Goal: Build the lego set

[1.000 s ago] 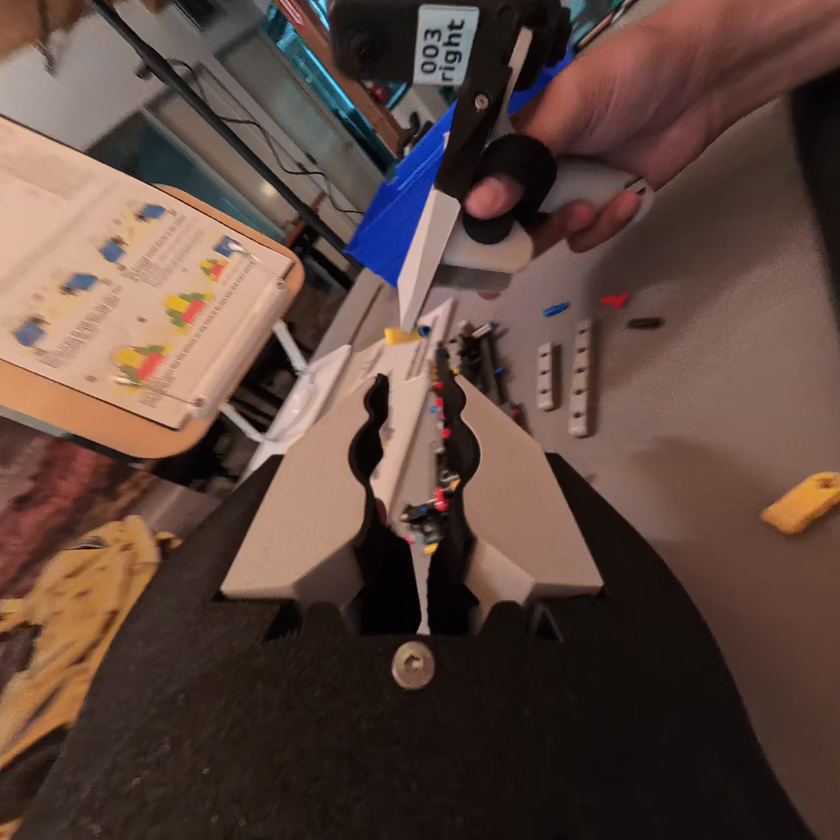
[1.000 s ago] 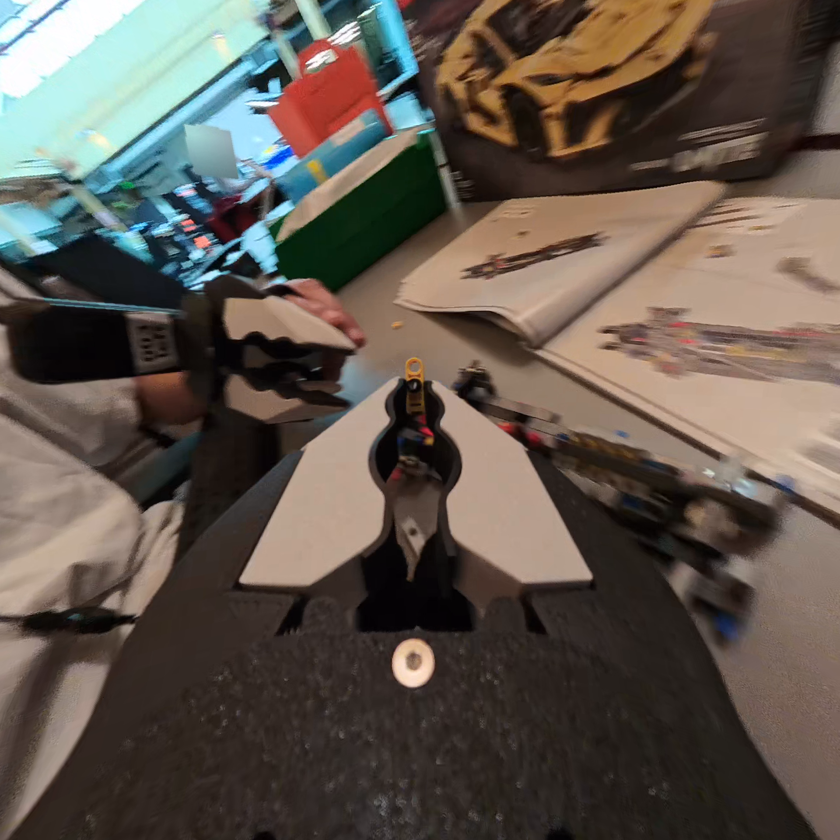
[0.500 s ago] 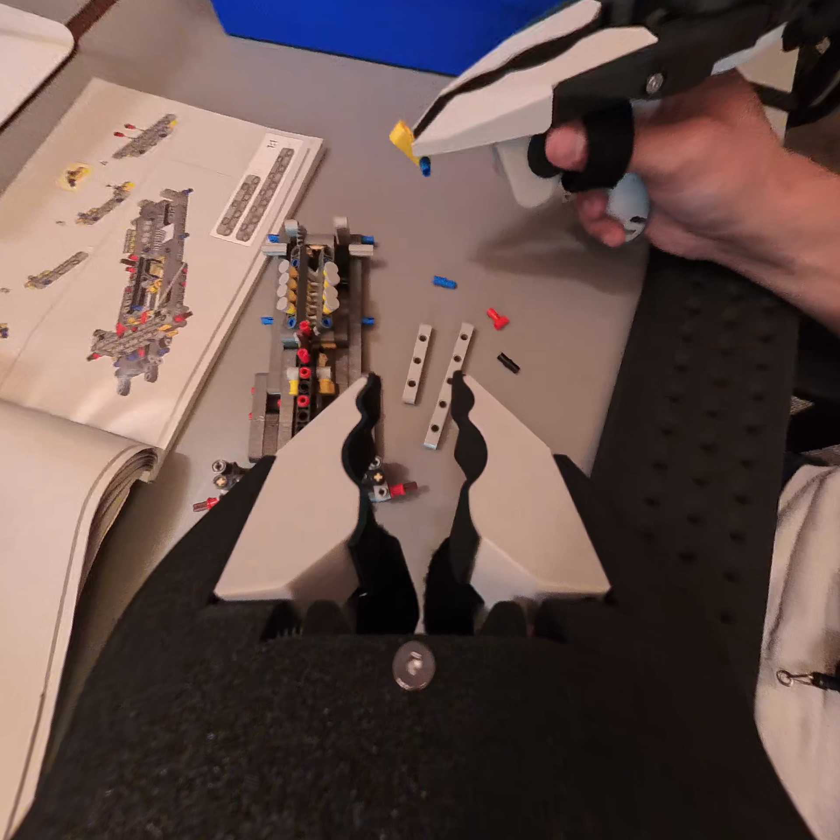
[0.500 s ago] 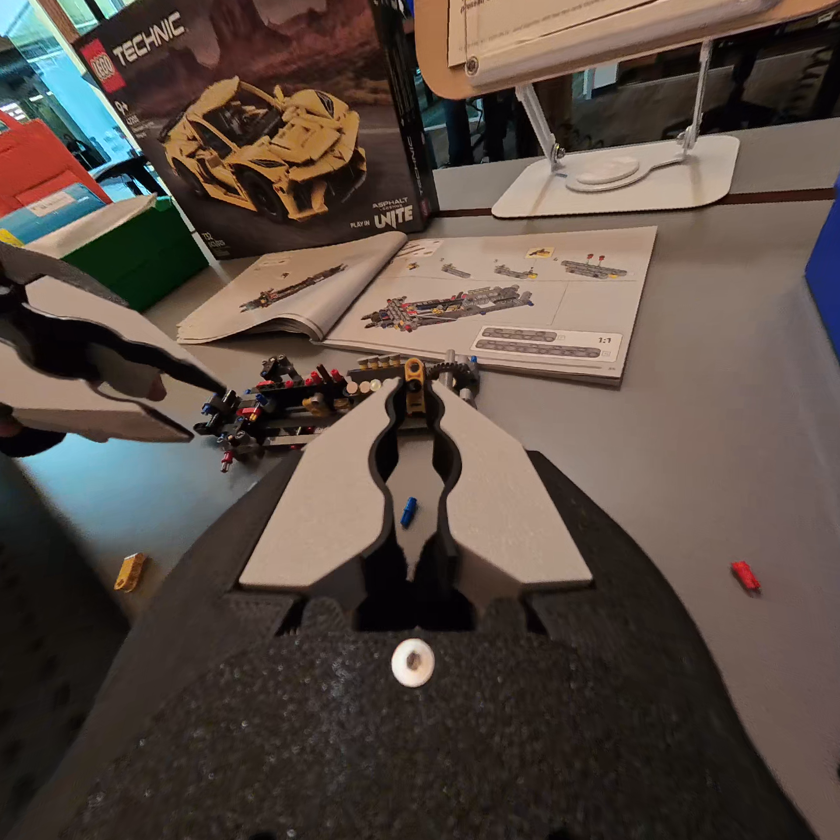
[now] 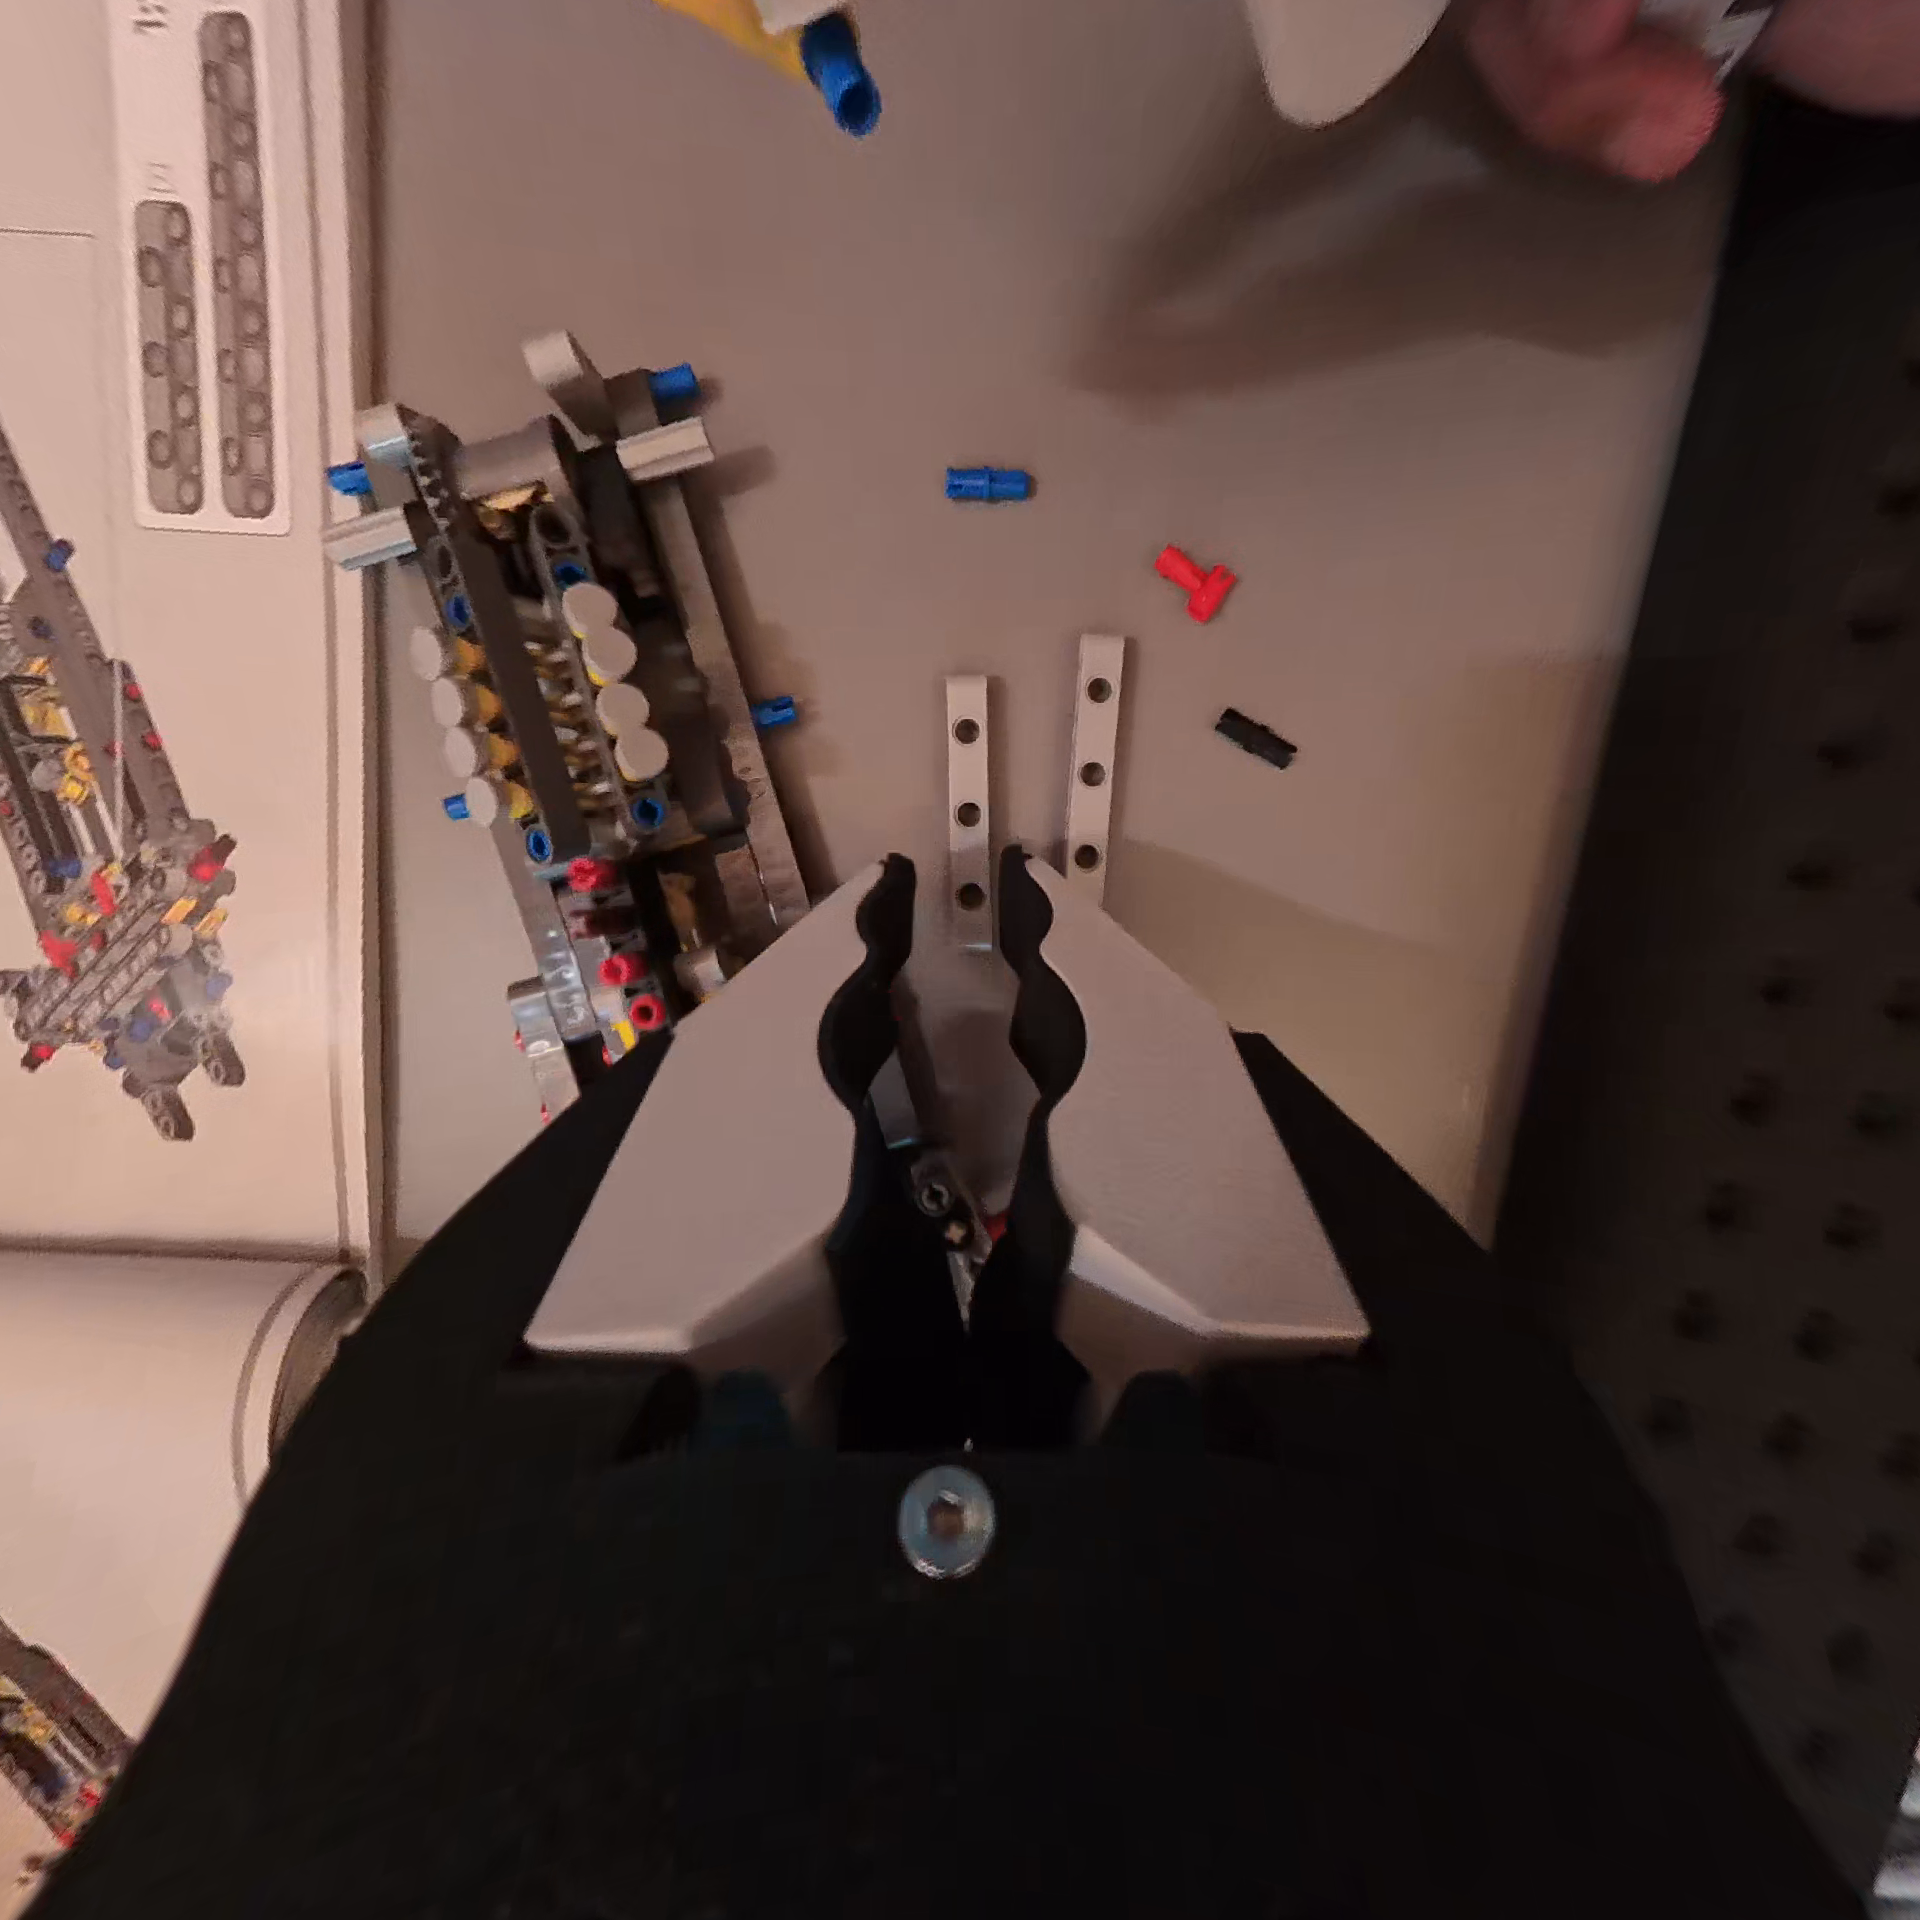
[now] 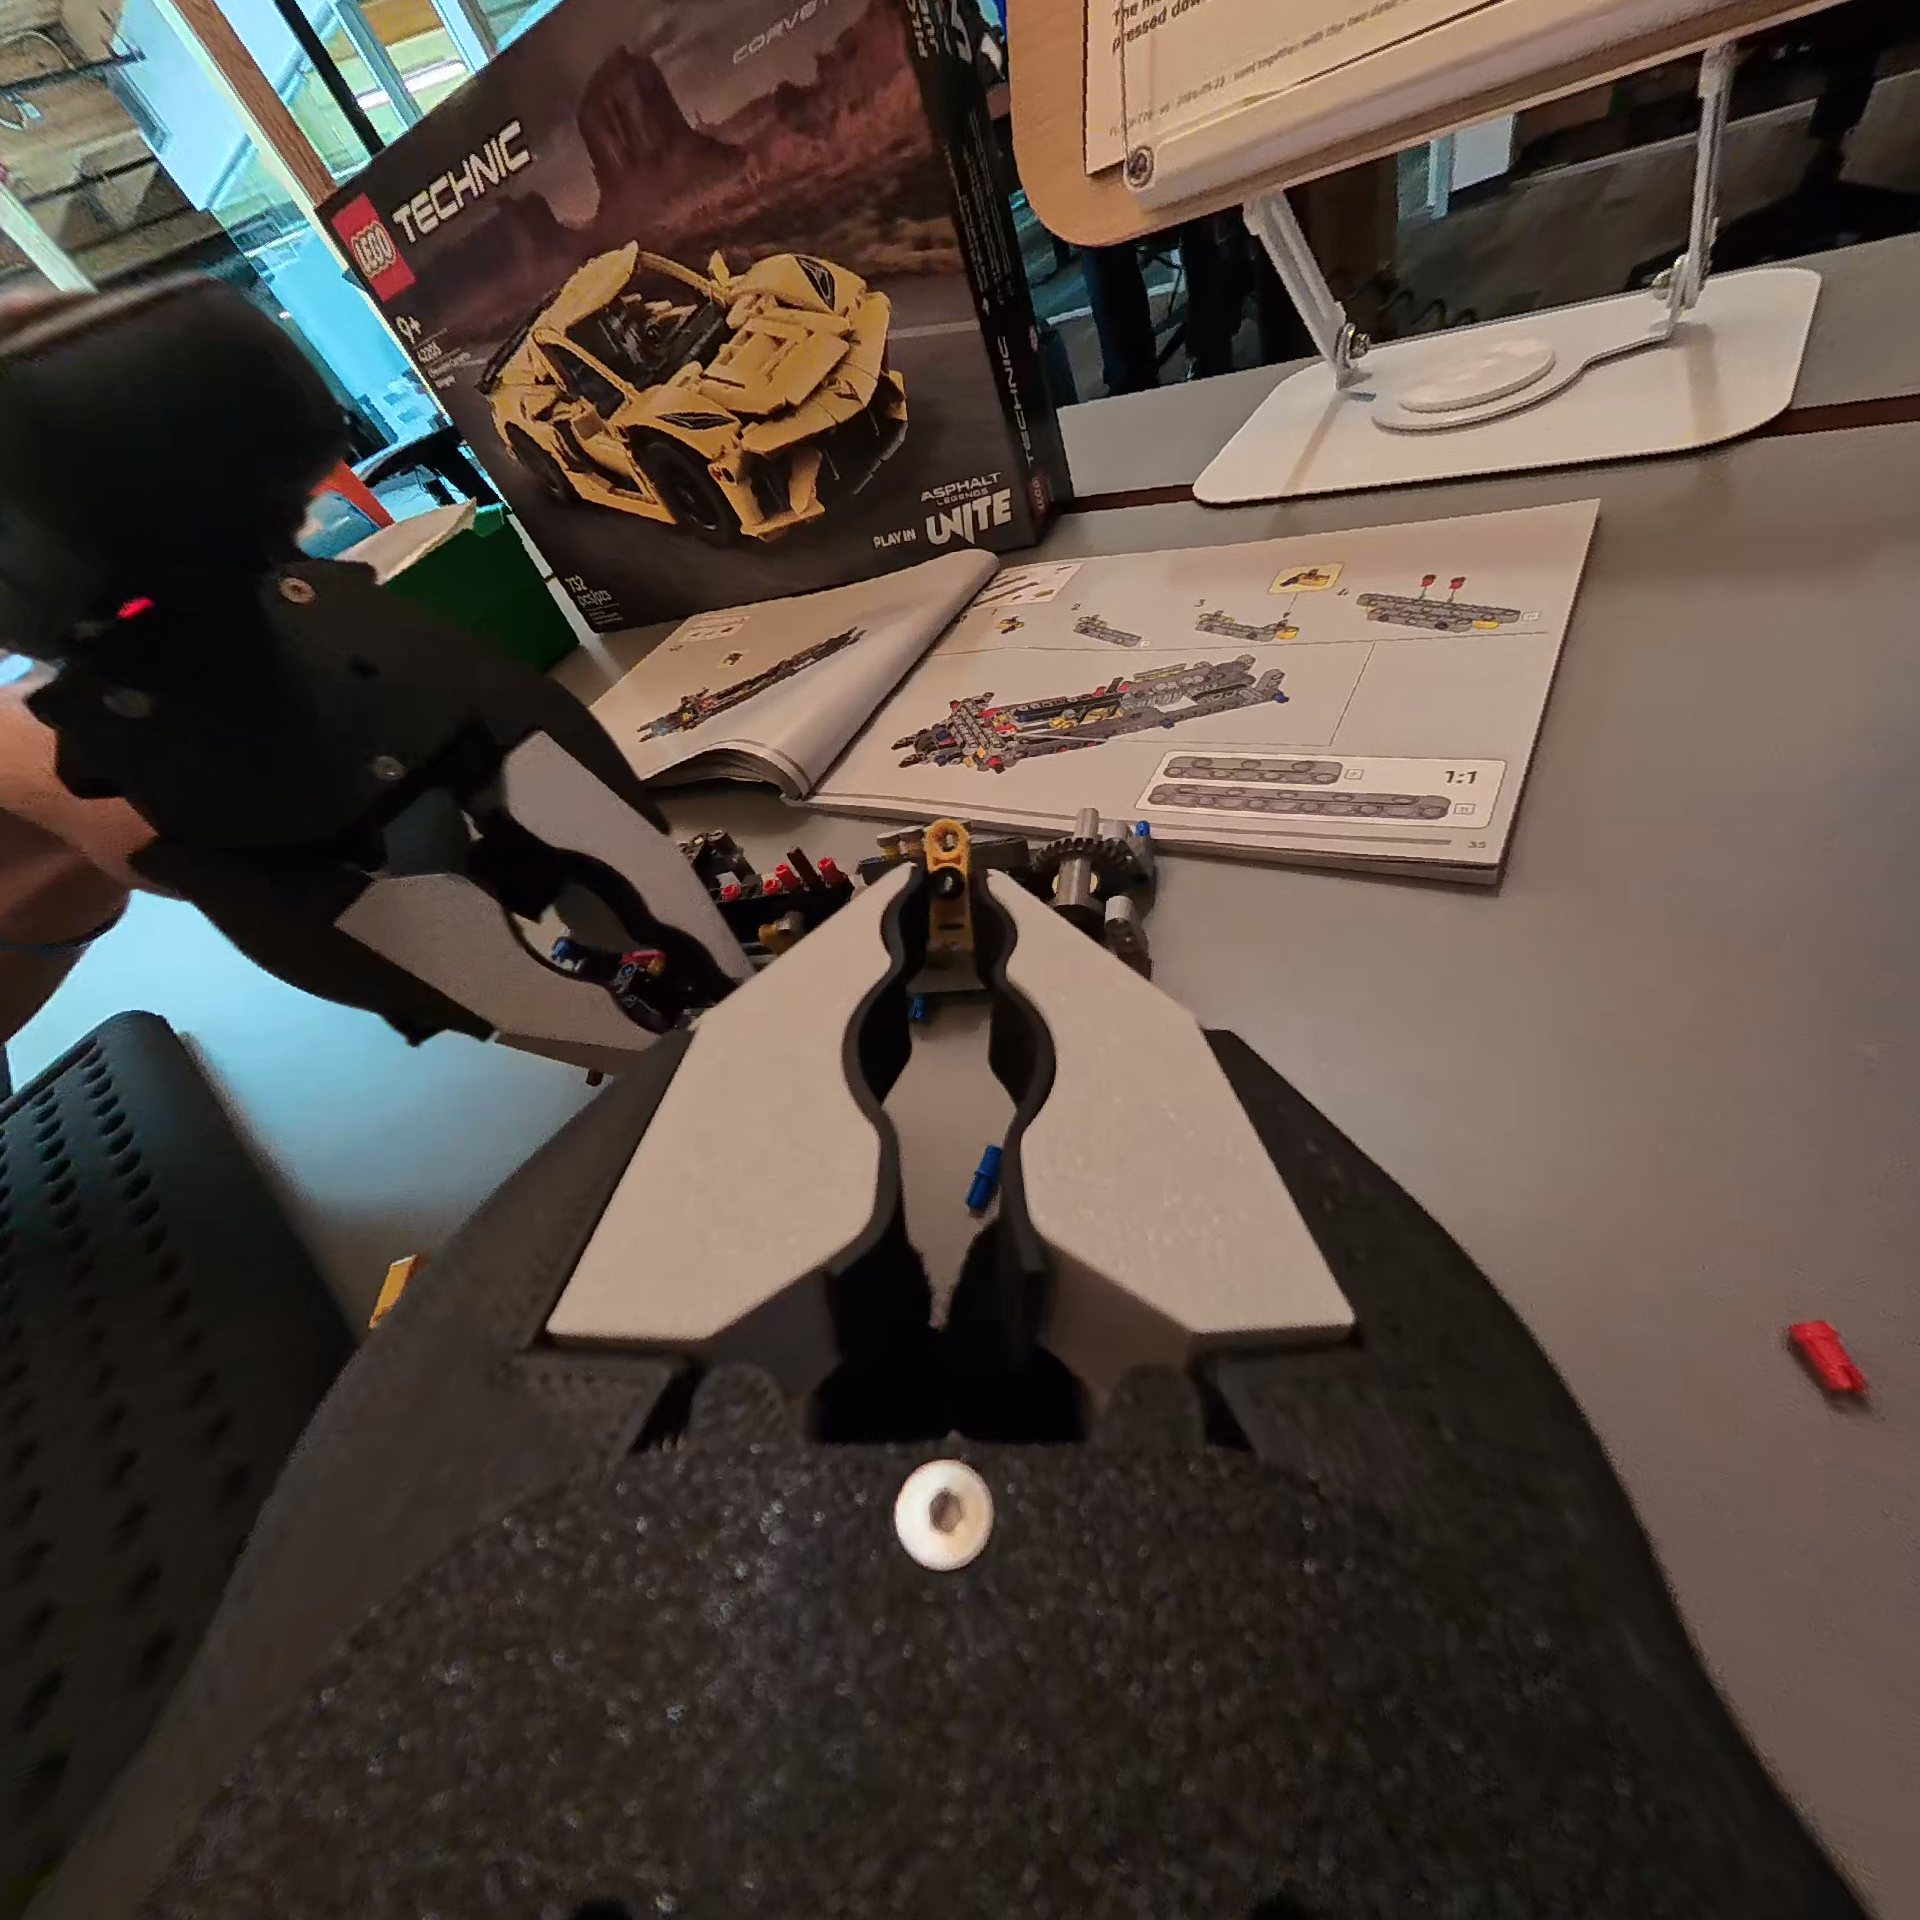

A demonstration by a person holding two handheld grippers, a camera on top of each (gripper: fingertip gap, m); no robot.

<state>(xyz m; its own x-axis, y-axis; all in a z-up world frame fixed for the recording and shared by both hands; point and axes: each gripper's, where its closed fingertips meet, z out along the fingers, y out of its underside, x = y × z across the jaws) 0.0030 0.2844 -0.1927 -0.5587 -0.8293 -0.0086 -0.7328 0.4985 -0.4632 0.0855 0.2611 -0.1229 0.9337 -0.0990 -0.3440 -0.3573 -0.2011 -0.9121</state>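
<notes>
The part-built grey and black chassis (image 5: pixel 582 707) lies on the grey table; its gear end also shows in the right wrist view (image 6: pixel 1091 862). My left gripper (image 5: pixel 958 868) is open and points down, its tips on either side of the near end of a short grey beam (image 5: pixel 966 790). A longer grey beam (image 5: pixel 1096 748) lies just to the right. My right gripper (image 6: pixel 951 883) is shut on a small yellow piece (image 6: pixel 948 894) with a blue pin (image 5: pixel 847 78), held above the chassis end. The left gripper also shows at the left of the right wrist view (image 6: pixel 696 997).
Loose on the table: a blue pin (image 5: pixel 987 483), a red piece (image 5: pixel 1195 577), a black pin (image 5: pixel 1255 738), another small yellow piece (image 6: pixel 395 1283). The open instruction booklet (image 6: pixel 1195 675), the set's box (image 6: pixel 707 343), a white stand (image 6: pixel 1507 405) behind. A black perforated chair (image 5: pixel 1766 935) at the table's edge. Across from one pair of fingers to the other is roughly 11 cm.
My left gripper has tipped down over the table, moved right to the short grey beam, and its jaws have narrowed. My right gripper, still holding the yellow piece, has come close to the chassis.
</notes>
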